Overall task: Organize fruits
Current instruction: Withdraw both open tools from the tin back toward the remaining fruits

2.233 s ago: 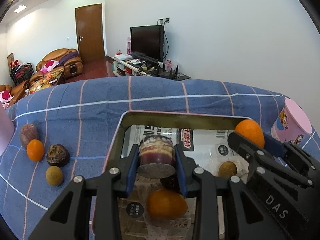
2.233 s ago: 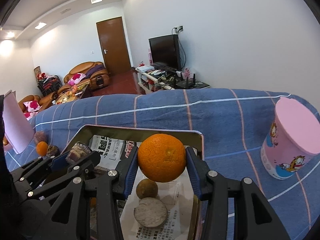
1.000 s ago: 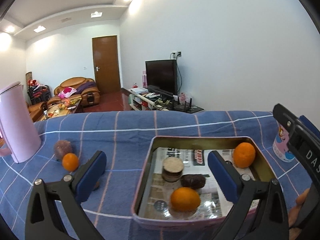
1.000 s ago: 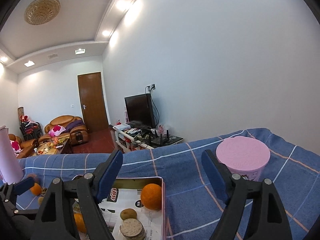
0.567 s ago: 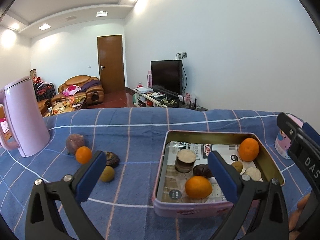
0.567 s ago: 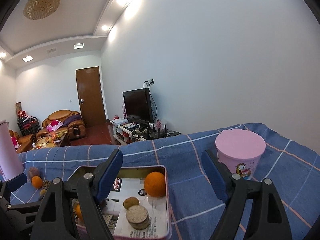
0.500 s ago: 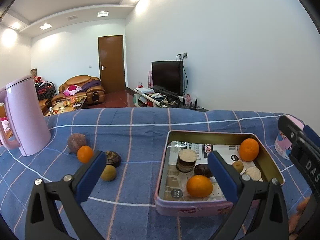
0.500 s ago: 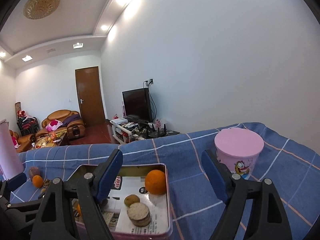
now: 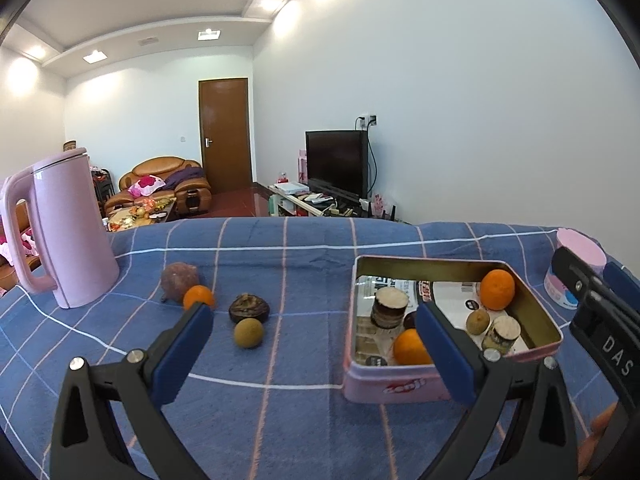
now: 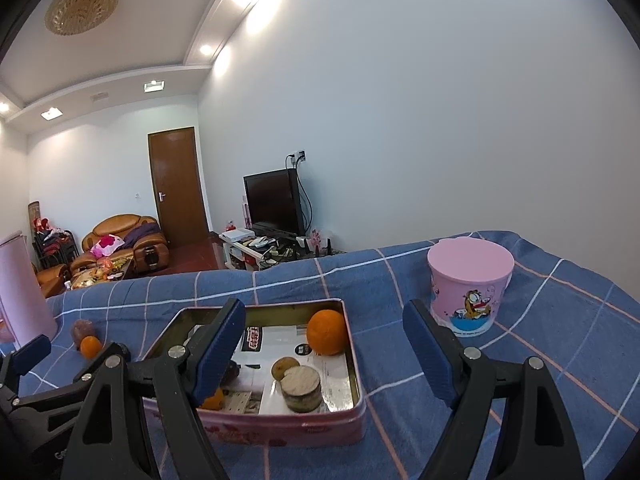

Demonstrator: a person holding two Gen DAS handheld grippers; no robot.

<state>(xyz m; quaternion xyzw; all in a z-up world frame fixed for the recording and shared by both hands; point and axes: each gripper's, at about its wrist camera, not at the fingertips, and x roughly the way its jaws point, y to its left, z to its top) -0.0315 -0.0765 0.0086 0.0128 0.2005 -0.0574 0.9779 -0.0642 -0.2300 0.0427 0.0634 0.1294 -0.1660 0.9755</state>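
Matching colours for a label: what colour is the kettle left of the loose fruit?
The kettle is pale pink all over; the left wrist view shows it best.

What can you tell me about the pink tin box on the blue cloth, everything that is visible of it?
The pink tin box is a shallow rectangular tin, lidless, pink outside with a red print on its front wall and golden metal inside. It sits flat on the blue checked cloth, right of the loose fruits. A printed paper lines its floor. Inside lie two oranges, a few small brownish fruits and some short cut pieces with pale tops. Neither gripper touches it.
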